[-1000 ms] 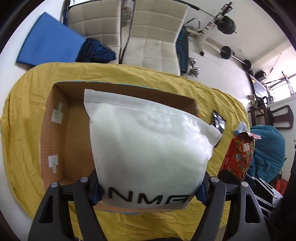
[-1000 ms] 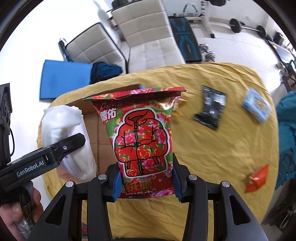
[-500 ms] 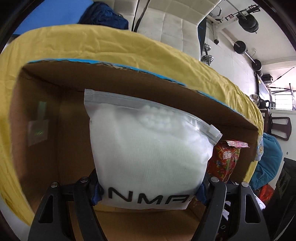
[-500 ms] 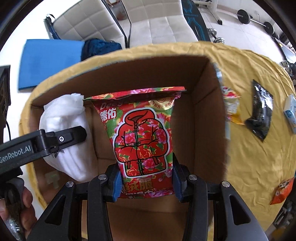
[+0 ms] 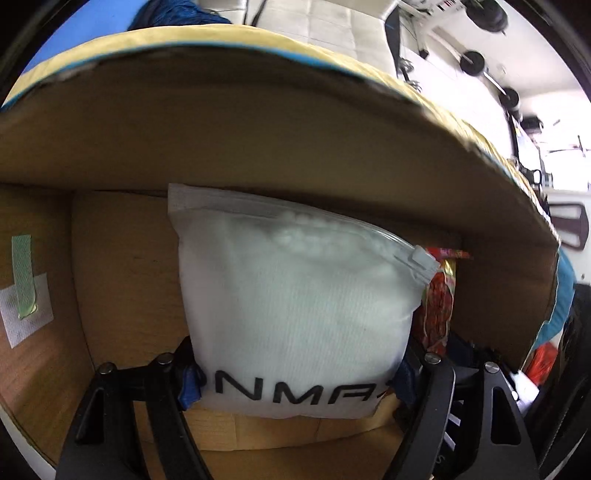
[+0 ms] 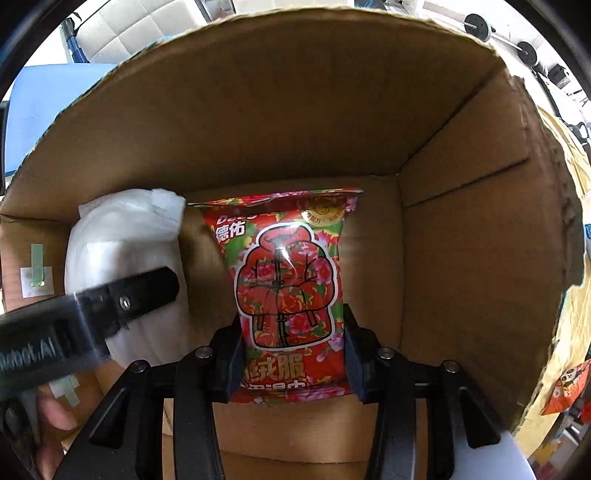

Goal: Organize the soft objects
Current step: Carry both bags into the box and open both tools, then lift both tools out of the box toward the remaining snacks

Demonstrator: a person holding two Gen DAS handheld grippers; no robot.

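Observation:
My left gripper (image 5: pixel 295 384) is shut on a white zip pouch (image 5: pixel 295 295) with black letters, holding it deep inside the cardboard box (image 5: pixel 258 140). My right gripper (image 6: pixel 293 365) is shut on a red floral packet (image 6: pixel 284 280), also inside the box (image 6: pixel 461 258), to the right of the pouch. The white pouch (image 6: pixel 122 240) and the left gripper's finger (image 6: pixel 129 295) show at the left of the right wrist view. The red packet's edge (image 5: pixel 437 302) shows behind the pouch in the left wrist view.
The box stands on a yellow cloth (image 5: pixel 221 37). Taped patches (image 5: pixel 26 306) are on the box's left wall. An orange panda packet (image 6: pixel 565 387) lies on the cloth outside the box, right. White chairs (image 5: pixel 332 22) and gym weights stand beyond the table.
Both grippers have gone down and forward, deeper into the box with their packets. The box walls now fill both views.

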